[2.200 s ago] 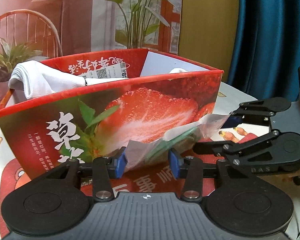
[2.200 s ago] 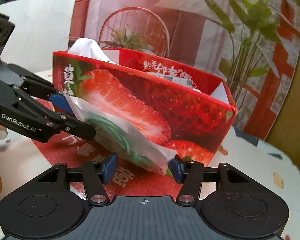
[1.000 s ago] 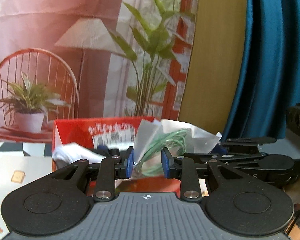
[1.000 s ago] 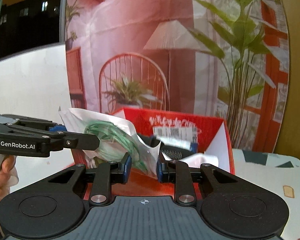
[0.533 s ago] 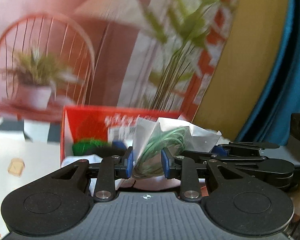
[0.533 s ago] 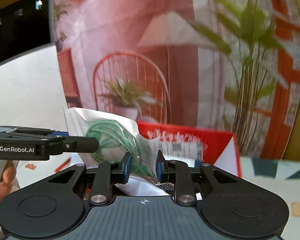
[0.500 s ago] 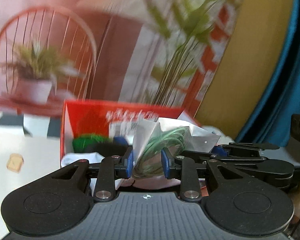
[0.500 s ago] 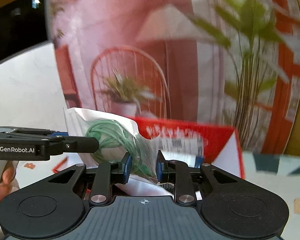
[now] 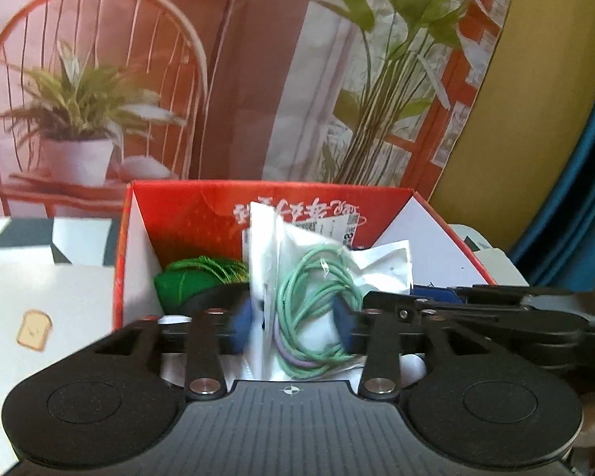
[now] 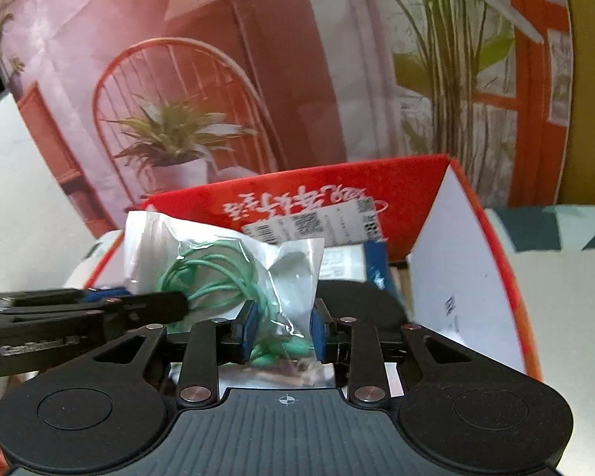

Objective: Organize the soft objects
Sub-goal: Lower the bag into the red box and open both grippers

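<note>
Both of my grippers are hanging over the open red strawberry box [image 9: 186,214], with the clear plastic bag [image 9: 297,273] of green cord [image 9: 317,297] between them.

My left gripper [image 9: 295,327]: jaws are opening. The blue pads [image 9: 240,327] are standing apart from the bag, a visible gap on each side, so nothing is being pinched there. The bag is sitting upright between the fingers, its lower end down inside the box.

My right gripper [image 10: 283,335]: jaws are easing open too, but only slightly. In the right wrist view the pads [image 10: 246,329] are lying right at the bag's [image 10: 226,254] lower edge with the plastic bunched between them, so I'm reading it as gripping the bag. The cord [image 10: 214,273] is looping out toward the left gripper's arm [image 10: 79,317], which is crossing the frame from the left.

Inside the box: a dark green knitted bundle [image 9: 186,281] is lying at the left, something white [image 9: 174,319] is showing below it, mostly hidden by my finger. A dark rounded item [image 10: 357,297] is sitting under the bag; I can't tell what it is. A white label with barcodes [image 10: 313,222] is stuck on the far inner wall.

The box is resting on a white cloth with a toast print [image 9: 33,329]. Behind it, a backdrop is showing a red chair and potted plant [image 9: 75,119].
</note>
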Motion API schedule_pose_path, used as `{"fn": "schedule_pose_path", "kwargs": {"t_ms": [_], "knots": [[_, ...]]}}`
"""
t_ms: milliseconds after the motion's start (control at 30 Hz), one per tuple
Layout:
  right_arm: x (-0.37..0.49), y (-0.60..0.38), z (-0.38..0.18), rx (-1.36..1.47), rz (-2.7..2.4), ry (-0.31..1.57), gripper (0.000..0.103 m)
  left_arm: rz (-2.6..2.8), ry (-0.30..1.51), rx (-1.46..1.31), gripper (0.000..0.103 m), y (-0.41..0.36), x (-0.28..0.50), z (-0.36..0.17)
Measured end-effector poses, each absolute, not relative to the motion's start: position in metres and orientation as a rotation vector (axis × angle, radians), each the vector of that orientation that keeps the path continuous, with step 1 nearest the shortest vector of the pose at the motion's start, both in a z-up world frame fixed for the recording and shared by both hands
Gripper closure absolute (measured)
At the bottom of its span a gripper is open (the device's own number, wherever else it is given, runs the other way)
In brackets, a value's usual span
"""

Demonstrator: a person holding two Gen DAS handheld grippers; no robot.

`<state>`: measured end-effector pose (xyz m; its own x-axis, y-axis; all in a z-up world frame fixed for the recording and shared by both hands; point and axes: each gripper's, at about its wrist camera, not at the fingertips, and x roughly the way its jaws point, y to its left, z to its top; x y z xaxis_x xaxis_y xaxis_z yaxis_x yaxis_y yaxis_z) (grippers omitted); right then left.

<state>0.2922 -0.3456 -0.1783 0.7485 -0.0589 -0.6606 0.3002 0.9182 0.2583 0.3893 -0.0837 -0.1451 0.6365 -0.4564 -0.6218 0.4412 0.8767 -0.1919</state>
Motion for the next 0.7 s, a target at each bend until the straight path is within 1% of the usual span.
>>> {"fn": "schedule_pose_path", "kwargs": {"t_ms": [33,67,167,200,233,267,300,333,367,467,500,533,567,600,700], "knots": [[0.294,-0.345,-0.179,0.352,-0.214,0.703,0.076,-0.502,0.703,-0.010,0.043,-0.083,0.387,-0.144],[0.296,-0.345,-0.179,0.339,-0.227,0.707,0.076,-0.496,0.697,-0.004,0.042,-0.082,0.385,-0.143],[0.297,-0.347,-0.183,0.317,-0.294,0.727,0.072,-0.485,0.690,0.000,0.033,-0.077,0.381,-0.140],[0.294,-0.348,-0.184,0.315,-0.312,0.722,0.071,-0.477,0.679,0.002,0.028,-0.076,0.379,-0.138],[0.291,-0.348,-0.183,0.307,-0.322,0.704,0.070,-0.464,0.667,0.005,0.021,-0.074,0.377,-0.137],[0.287,-0.348,-0.180,0.295,-0.324,0.687,0.068,-0.448,0.659,0.011,0.016,-0.073,0.375,-0.135],[0.283,-0.348,-0.177,0.278,-0.322,0.666,0.059,-0.429,0.649,0.018,0.010,-0.073,0.373,-0.133],[0.278,-0.347,-0.173,0.263,-0.319,0.651,0.046,-0.417,0.639,0.026,0.008,-0.072,0.370,-0.131],[0.275,-0.346,-0.169,0.248,-0.319,0.638,0.041,-0.411,0.635,0.033,0.007,-0.071,0.368,-0.129],[0.266,-0.342,-0.158,0.217,-0.294,0.612,0.021,-0.391,0.648,0.058,0.000,-0.071,0.362,-0.125],[0.263,-0.341,-0.154,0.208,-0.291,0.613,0.010,-0.388,0.648,0.062,0.000,-0.069,0.360,-0.125],[0.262,-0.339,-0.152,0.203,-0.285,0.615,0.005,-0.389,0.649,0.061,0.000,-0.067,0.357,-0.124],[0.259,-0.338,-0.150,0.198,-0.279,0.616,0.004,-0.386,0.651,0.060,0.000,-0.066,0.354,-0.123],[0.256,-0.336,-0.148,0.193,-0.279,0.619,0.001,-0.374,0.655,0.065,0.000,-0.064,0.352,-0.122],[0.247,-0.335,-0.146,0.202,-0.283,0.619,0.000,-0.331,0.647,0.096,0.000,-0.060,0.343,-0.120]]}}
